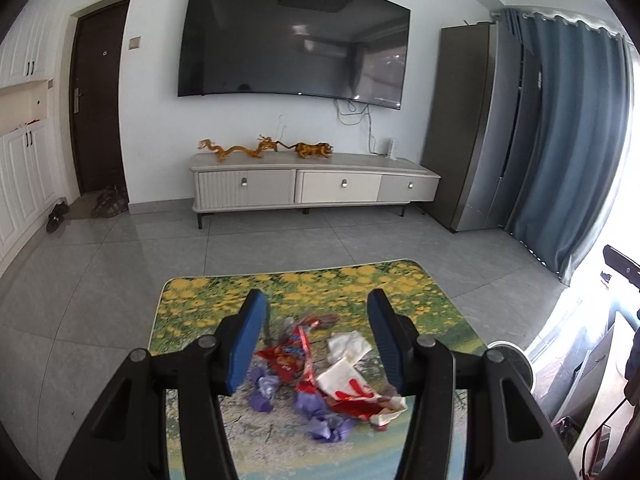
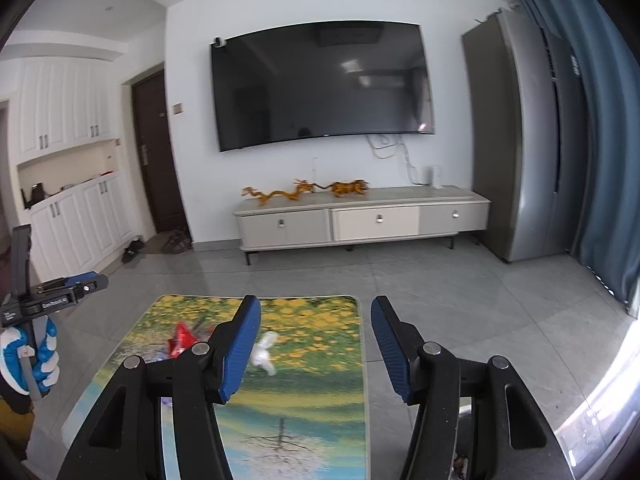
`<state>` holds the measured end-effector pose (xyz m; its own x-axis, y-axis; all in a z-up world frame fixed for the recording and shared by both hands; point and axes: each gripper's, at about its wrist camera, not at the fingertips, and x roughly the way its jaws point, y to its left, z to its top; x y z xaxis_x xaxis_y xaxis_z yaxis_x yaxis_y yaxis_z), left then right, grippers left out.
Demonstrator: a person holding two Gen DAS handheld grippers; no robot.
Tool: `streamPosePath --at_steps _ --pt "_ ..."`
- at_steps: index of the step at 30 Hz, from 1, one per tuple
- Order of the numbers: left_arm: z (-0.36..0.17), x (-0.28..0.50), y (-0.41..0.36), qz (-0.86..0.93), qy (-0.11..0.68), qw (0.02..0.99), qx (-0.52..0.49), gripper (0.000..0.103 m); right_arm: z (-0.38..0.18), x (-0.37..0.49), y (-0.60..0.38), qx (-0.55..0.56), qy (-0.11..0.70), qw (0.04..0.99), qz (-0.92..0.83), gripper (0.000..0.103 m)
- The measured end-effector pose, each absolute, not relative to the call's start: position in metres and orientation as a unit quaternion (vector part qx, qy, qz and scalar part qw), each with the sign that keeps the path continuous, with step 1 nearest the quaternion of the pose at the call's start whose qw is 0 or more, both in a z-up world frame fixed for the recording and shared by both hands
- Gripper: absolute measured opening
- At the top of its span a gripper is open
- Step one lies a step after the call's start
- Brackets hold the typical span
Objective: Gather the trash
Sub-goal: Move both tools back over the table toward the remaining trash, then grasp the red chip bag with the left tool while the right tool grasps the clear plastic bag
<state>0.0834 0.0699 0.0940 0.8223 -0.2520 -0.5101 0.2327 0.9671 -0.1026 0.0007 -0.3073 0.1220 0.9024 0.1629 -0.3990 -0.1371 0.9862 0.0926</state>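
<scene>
The trash (image 1: 320, 376), a loose heap of red, white and purple wrappers, lies on the flower-print table (image 1: 424, 280), with one white scrap (image 2: 265, 354) apart from the rest. The left gripper (image 1: 318, 340) hangs above the heap and the right gripper (image 2: 316, 346) over bare table beside the scrap, both with jaws spread and holding nothing. I judge a pinch could catch one wrapper and scatter the others, since they are light and overlap; nothing blocks either gripper.
</scene>
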Motion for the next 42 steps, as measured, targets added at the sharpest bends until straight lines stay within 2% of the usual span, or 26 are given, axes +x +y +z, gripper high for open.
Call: streamPosePath --at_steps 9,17,21,29,38,42 --pt "0.053 0.108 0.079 -0.124 0.323 0.938 -0.029 0.051 0.106 0.027 -0.28 0.017 0.231 0.967 0.107 0.055" --pt "-0.012 0.15 0.058 -0.123 0.409 0.904 -0.011 0.05 0.071 0.059 -0.272 0.021 0.274 0.953 0.128 0.056" --pt "-0.041 0.169 0.051 -0.123 0.444 0.888 -0.013 0.039 0.047 0.081 -0.264 0.021 0.302 0.942 0.143 0.056" --pt "-0.069 0.193 0.044 -0.118 0.473 0.873 -0.003 0.033 -0.001 0.135 -0.236 0.014 0.36 0.915 0.181 0.056" --pt "-0.086 0.208 0.043 -0.121 0.492 0.862 -0.016 0.012 -0.058 0.191 -0.202 0.005 0.422 0.883 0.208 0.056" --pt "-0.088 0.208 0.044 -0.122 0.489 0.863 -0.023 0.007 -0.08 0.206 -0.19 0.002 0.444 0.871 0.211 0.056"
